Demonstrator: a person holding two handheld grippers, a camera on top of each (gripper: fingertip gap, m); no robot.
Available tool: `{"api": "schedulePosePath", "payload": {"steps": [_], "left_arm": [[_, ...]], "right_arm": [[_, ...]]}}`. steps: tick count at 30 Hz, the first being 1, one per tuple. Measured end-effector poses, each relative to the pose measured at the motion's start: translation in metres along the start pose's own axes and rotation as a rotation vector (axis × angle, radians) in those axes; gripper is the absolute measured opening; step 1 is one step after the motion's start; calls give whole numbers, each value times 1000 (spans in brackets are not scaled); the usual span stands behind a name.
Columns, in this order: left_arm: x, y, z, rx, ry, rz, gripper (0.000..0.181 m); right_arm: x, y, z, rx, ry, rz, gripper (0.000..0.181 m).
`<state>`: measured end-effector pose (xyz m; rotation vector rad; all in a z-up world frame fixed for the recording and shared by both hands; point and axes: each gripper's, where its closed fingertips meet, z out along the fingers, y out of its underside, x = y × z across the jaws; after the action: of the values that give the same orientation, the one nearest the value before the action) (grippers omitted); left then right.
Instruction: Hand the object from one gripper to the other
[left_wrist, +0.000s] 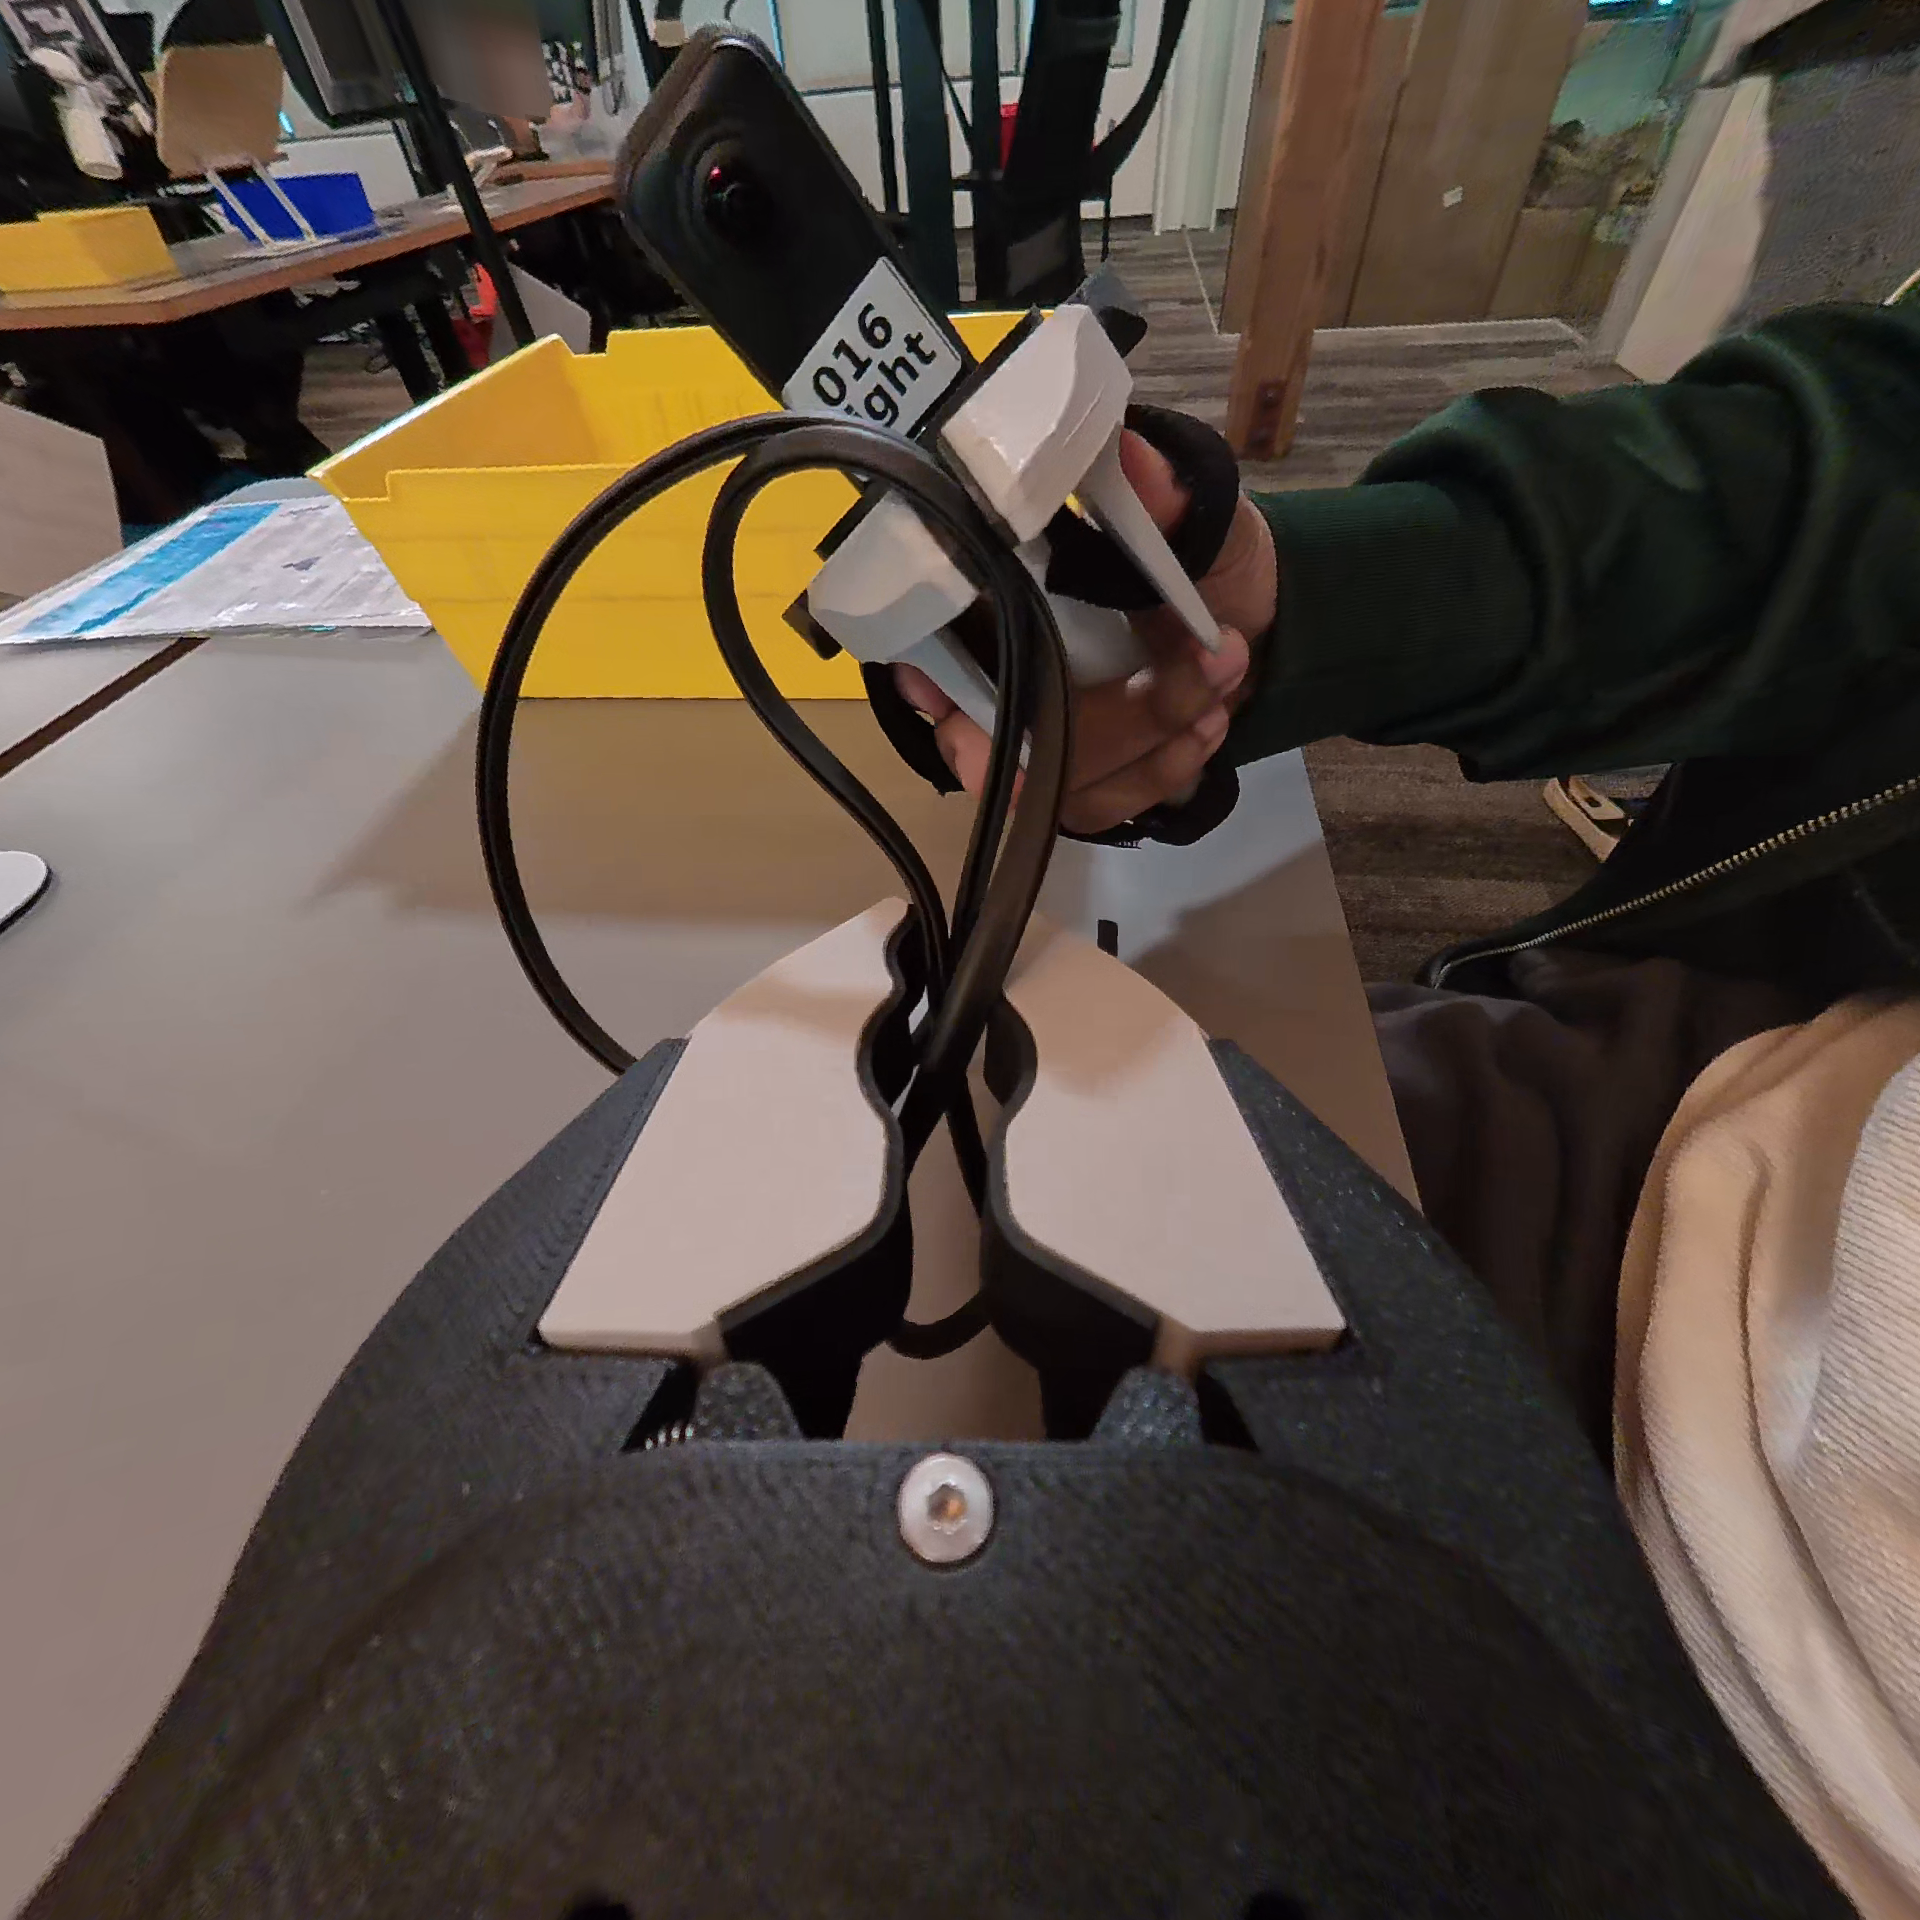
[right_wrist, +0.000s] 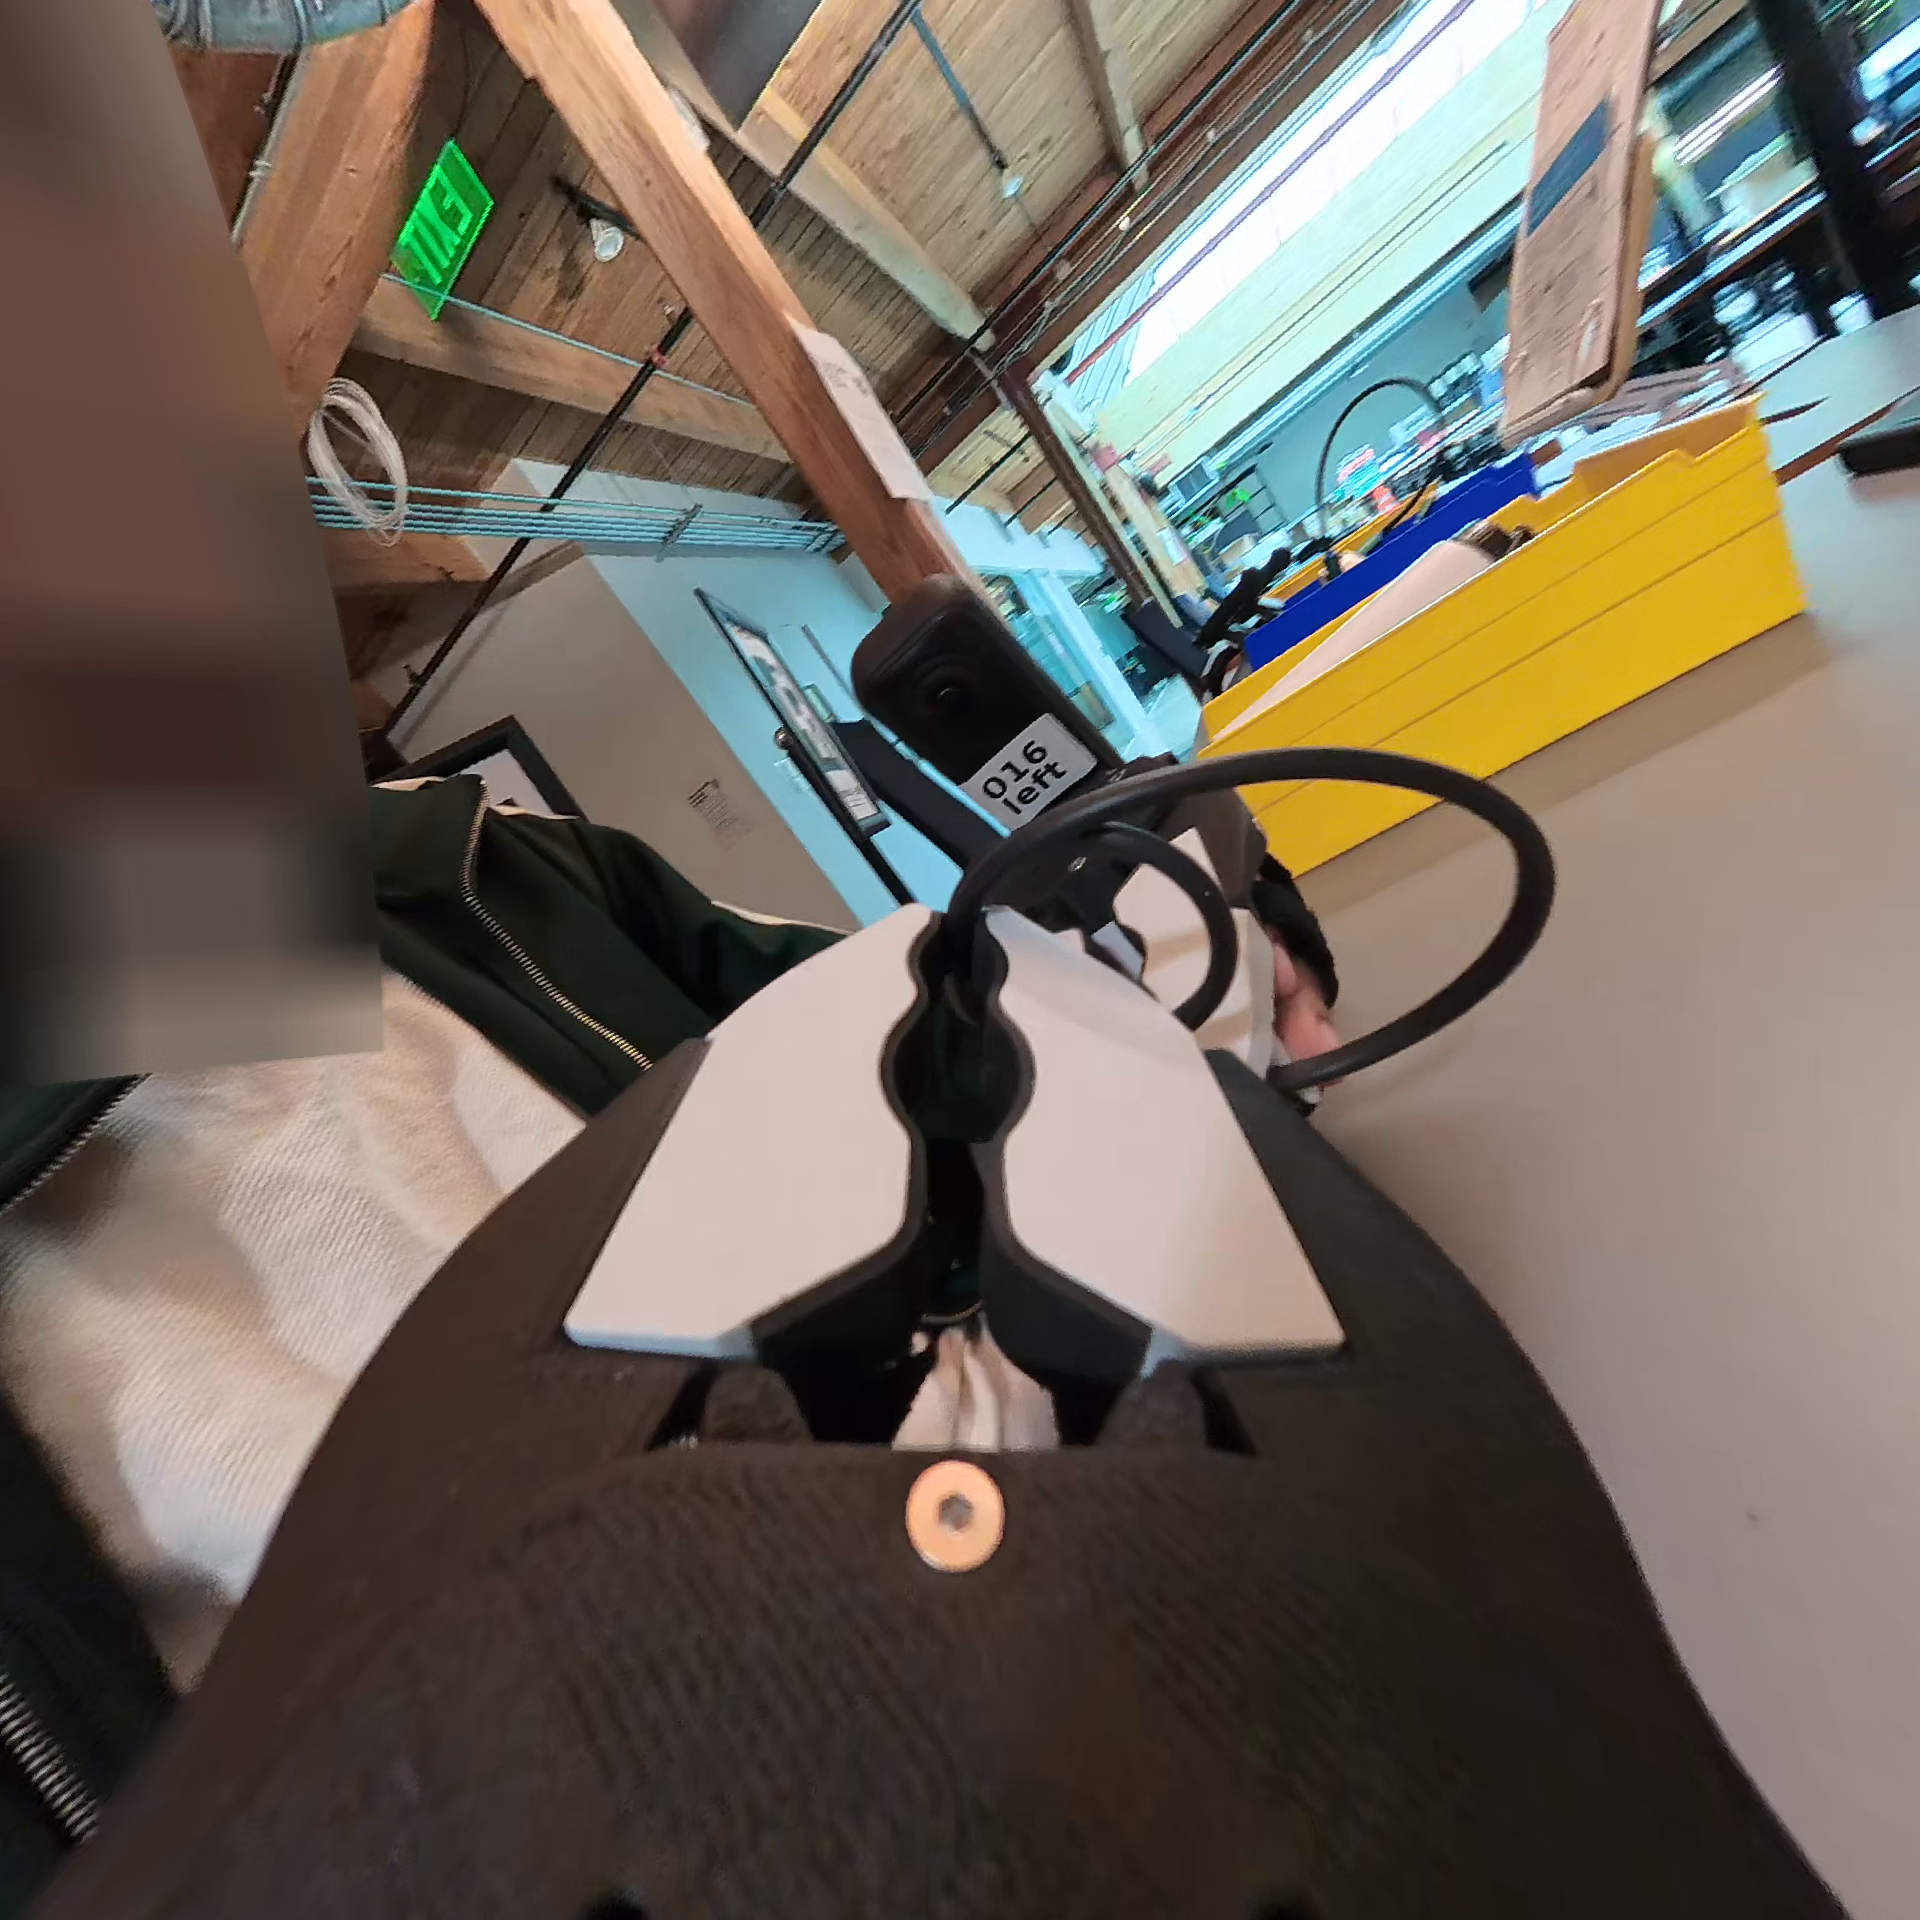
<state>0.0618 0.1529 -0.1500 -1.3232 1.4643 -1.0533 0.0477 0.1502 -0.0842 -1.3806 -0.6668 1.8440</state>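
A black cable (left_wrist: 540, 727) hangs in several loops above the grey table (left_wrist: 260, 987). My left gripper (left_wrist: 951, 956) is shut on the lower ends of the loops. The right gripper (left_wrist: 966, 509), held by a hand in a dark green sleeve, faces it from beyond, and the tops of the loops pass between its white fingers. In the right wrist view my right gripper (right_wrist: 956, 956) is shut on the cable (right_wrist: 1455, 821), which arcs out to the right. The left gripper's black camera body (right_wrist: 956, 686) shows just behind it. Both grippers hold the cable at once.
A yellow bin (left_wrist: 582, 540) stands on the table behind the grippers; it also shows in the right wrist view (right_wrist: 1558, 623). A printed sheet (left_wrist: 229, 571) lies at the left. The person's body (left_wrist: 1766, 1351) is close on the right, past the table edge. Left tips to right tips: about 6 centimetres.
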Motion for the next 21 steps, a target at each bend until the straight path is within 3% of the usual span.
{"api": "schedulePosePath", "payload": {"steps": [2, 4, 8, 13, 17, 21], "left_arm": [[-1, 0, 0, 7, -6, -2, 15], [-8, 1, 0, 9, -51, -1, 40], [-20, -1, -2, 20, -160, 54, 63], [-30, -8, -7, 36, -304, 164, 73], [-29, -16, -13, 59, -359, 250, 40], [-30, -14, -10, 36, -395, 248, 33]], "right_arm": [[1, -2, -1, 13, 10, -2, 4], [0, -5, -2, 31, 7, -3, 4], [1, -9, -3, 59, 16, -10, 4], [9, -20, -10, 131, 84, -32, 4], [21, -35, -22, 249, 177, -6, 4], [21, -42, -23, 330, 183, 47, 4]]}}
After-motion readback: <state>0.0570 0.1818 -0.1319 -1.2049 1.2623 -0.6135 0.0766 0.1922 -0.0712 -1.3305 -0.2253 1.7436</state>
